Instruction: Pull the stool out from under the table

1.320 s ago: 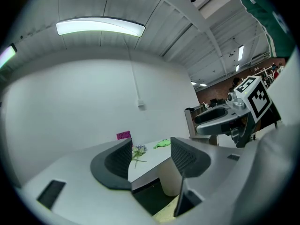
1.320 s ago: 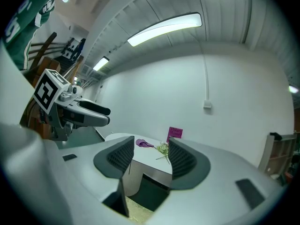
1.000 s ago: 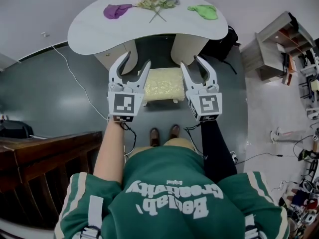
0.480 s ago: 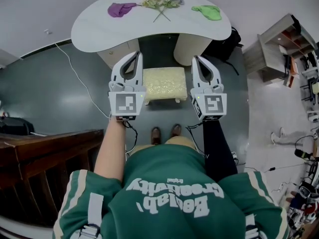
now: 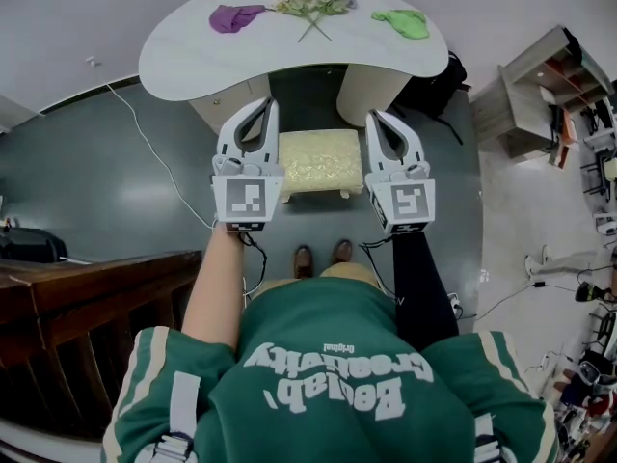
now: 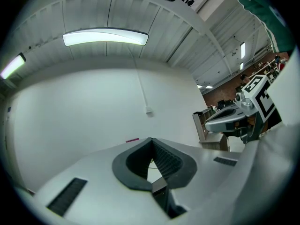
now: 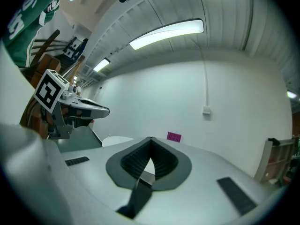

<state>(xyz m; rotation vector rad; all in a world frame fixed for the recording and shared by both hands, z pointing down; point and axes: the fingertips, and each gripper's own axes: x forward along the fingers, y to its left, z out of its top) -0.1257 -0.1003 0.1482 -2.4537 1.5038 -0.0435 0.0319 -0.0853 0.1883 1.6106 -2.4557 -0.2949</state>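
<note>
Okay, head view, left to right. On the white tabletop (image 5: pixel 183 61), a purple cloth (image 5: pixel 234 16) lies toward the far-left edge, a flower bunch (image 5: pixel 311 5) at the middle of the far edge, and a green cloth (image 5: pixel 402 22) toward the far-right edge. My left gripper (image 5: pixel 265 106) is held level, its jaws pressed together pad to pad with nothing pinched; its own view (image 6: pixel 151 139) confirms this. The stool (image 5: pixel 320 160), with its pale yellow cushion, stands on the dark floor (image 5: pixel 116 181) just in front of the tabletop's near edge. It lines up with the gap between the two table supports and sits between my two grippers, touching neither. My right gripper (image 5: pixel 378 116) is also level with its jaws pressed together, which its own view (image 7: pixel 150 138) also shows.
</note>
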